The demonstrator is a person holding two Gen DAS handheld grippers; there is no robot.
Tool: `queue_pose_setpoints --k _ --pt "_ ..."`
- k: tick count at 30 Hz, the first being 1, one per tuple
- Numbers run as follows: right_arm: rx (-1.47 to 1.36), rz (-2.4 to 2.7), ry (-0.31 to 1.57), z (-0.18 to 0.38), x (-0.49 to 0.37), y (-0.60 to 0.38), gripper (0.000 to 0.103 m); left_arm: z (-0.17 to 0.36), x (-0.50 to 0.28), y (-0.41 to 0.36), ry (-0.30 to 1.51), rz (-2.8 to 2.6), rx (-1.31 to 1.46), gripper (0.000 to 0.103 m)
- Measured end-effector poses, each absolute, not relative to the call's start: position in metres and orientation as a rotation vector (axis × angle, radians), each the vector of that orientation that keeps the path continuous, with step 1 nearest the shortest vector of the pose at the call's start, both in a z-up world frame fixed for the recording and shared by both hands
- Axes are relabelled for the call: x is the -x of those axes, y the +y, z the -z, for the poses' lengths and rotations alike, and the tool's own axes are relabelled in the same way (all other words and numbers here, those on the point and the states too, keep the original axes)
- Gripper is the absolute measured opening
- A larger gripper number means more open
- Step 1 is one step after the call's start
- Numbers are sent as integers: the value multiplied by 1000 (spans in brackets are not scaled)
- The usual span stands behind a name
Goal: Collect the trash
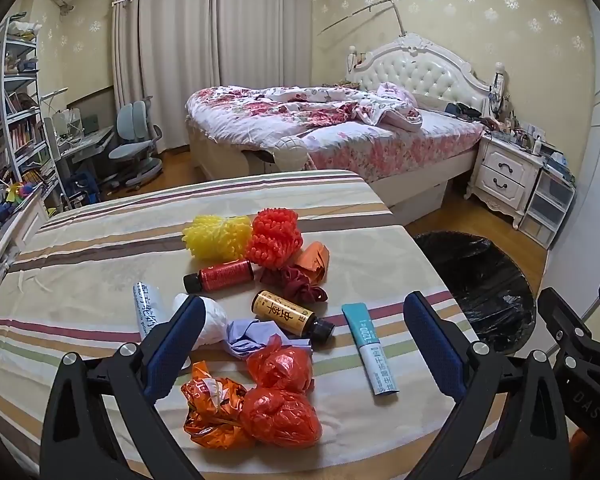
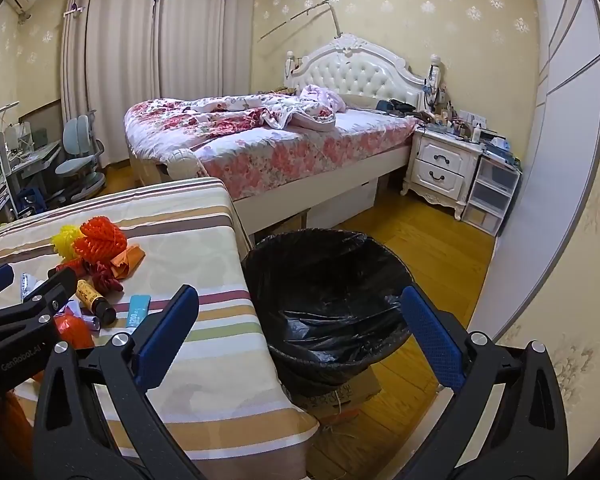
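Two grippers are in view, both with jaws spread wide and nothing between the pads. The striped-cloth desk lies ahead of and below the left gripper; its right edge runs under the left finger of the right gripper. The round bin lined with a black plastic bag stands on the wooden floor just beside the desk, directly ahead of the right gripper and to the right of the left one; it sits on a flattened cardboard piece.

Trash lies on the desk ahead of the left gripper. Farthest: a yellow foam net touching a red-orange foam net. Nearer: an orange paper scrap, dark red crumpled fabric, a red-labelled dark bottle lying flat. Between the fingers: a gold-labelled brown bottle, a teal-and-white tube, crumpled lilac paper, two red plastic bag bundles, an orange foil wrapper. A white crumpled wad sits partly behind the left finger.
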State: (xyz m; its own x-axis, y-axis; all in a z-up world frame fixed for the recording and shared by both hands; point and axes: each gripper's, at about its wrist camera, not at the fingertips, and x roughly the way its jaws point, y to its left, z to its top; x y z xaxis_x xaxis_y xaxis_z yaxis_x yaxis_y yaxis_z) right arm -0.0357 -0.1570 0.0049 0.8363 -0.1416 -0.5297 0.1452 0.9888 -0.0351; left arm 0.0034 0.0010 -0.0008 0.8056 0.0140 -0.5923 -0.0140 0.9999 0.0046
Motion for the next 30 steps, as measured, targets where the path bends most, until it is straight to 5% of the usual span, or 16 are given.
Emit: queue_pose_setpoints --k 30 --pt "-4 152 568 -7 39 -162 99 9 -4 -5 641 -17 -4 97"
